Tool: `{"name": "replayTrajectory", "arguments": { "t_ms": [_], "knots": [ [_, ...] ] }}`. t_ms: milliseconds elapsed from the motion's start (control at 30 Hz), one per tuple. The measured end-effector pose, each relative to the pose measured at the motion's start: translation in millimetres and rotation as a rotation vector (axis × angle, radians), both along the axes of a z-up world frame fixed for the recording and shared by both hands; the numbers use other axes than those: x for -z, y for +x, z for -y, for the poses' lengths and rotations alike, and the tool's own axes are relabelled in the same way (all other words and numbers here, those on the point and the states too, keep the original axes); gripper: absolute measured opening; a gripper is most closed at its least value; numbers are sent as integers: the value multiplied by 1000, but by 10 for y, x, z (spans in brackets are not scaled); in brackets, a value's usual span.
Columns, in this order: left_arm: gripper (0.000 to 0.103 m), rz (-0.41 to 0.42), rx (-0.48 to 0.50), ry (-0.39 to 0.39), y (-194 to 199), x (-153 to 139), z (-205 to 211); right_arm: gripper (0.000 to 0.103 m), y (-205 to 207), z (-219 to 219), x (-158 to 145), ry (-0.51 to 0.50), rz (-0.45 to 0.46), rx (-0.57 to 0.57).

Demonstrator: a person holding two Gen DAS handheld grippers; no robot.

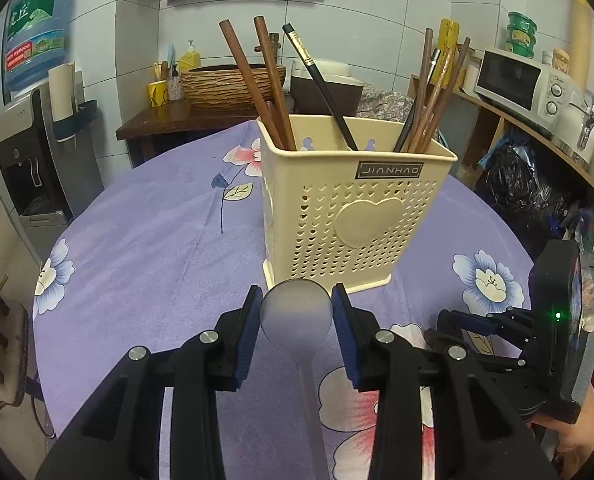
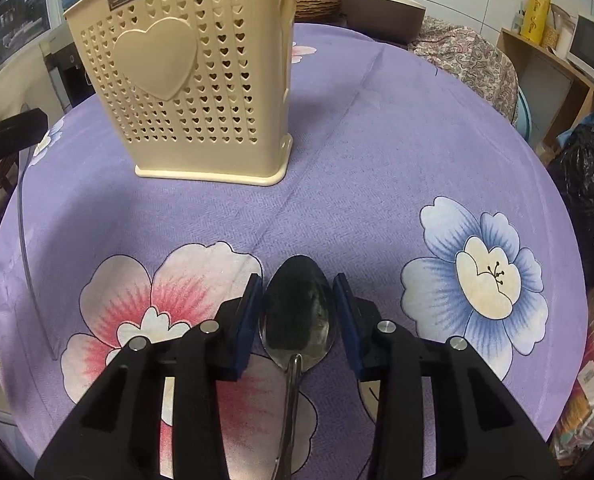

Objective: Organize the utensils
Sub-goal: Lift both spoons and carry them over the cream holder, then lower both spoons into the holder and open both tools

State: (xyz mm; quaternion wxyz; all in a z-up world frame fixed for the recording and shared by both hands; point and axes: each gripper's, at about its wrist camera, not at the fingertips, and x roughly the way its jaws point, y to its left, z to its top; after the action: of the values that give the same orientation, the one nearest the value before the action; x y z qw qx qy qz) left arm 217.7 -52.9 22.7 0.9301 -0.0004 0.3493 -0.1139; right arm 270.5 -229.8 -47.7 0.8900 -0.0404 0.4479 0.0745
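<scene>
A cream perforated utensil holder (image 1: 357, 216) (image 2: 185, 80) stands on the table, with brown and black chopsticks (image 1: 265, 80) leaning in its back corners. My left gripper (image 1: 297, 308) is shut on the bowl of a translucent grey plastic spoon (image 1: 297, 324), held just in front of the holder's base with the handle running back toward the camera. My right gripper (image 2: 297, 312) is low over the cloth, its blue pads against both edges of a metal spoon (image 2: 297, 320) bowl. In the left wrist view the right gripper (image 1: 457, 324) is at the lower right.
A purple flowered cloth (image 1: 157, 240) covers the round table. A water dispenser (image 1: 25, 140) stands left. A shelf with a microwave (image 1: 517, 84) and black bags (image 1: 517, 184) lines the right. A woven basket (image 1: 229, 84) sits behind. A hand (image 1: 577, 432) holds the right gripper.
</scene>
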Motion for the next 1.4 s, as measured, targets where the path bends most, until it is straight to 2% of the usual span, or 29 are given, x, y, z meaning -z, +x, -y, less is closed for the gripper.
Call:
{"name": "replayTrajectory", "arguments": {
  "t_ms": [167, 533, 633, 767, 867, 967, 1067, 1233, 1300, 1400],
  "knots": [
    [36, 7, 7, -7, -11, -9, -26, 37, -83, 61, -126, 45, 34, 6],
    [36, 69, 22, -55, -178, -207, -98, 37, -592, 382, -981, 196, 235, 7],
    [36, 78, 29, -60, -184, -234, -107, 37, -670, 366, -1098, 181, 277, -8],
    [36, 86, 45, -61, -172, -285, -120, 37, -653, 319, -1150, 178, 282, -34],
    [36, 108, 66, -87, -201, -435, -155, 37, -631, 312, -1284, 198, 300, -56],
    [36, 164, 91, -110, -205, -776, -211, 37, -607, 272, -1585, 219, 351, -88],
    [36, 217, 108, -170, -116, -1186, -260, 37, -544, 199, -2005, 239, 443, -111],
    [36, 342, 97, -162, 75, -1800, -210, 37, -238, 72, -2707, 292, 580, -98],
    [36, 377, 80, -166, 204, -1965, -175, 37, -78, 33, -2840, 302, 599, -79],
    [36, 378, 57, -174, 402, -1965, -127, 37, 138, -52, -2844, 289, 604, -54]
  ]
}}
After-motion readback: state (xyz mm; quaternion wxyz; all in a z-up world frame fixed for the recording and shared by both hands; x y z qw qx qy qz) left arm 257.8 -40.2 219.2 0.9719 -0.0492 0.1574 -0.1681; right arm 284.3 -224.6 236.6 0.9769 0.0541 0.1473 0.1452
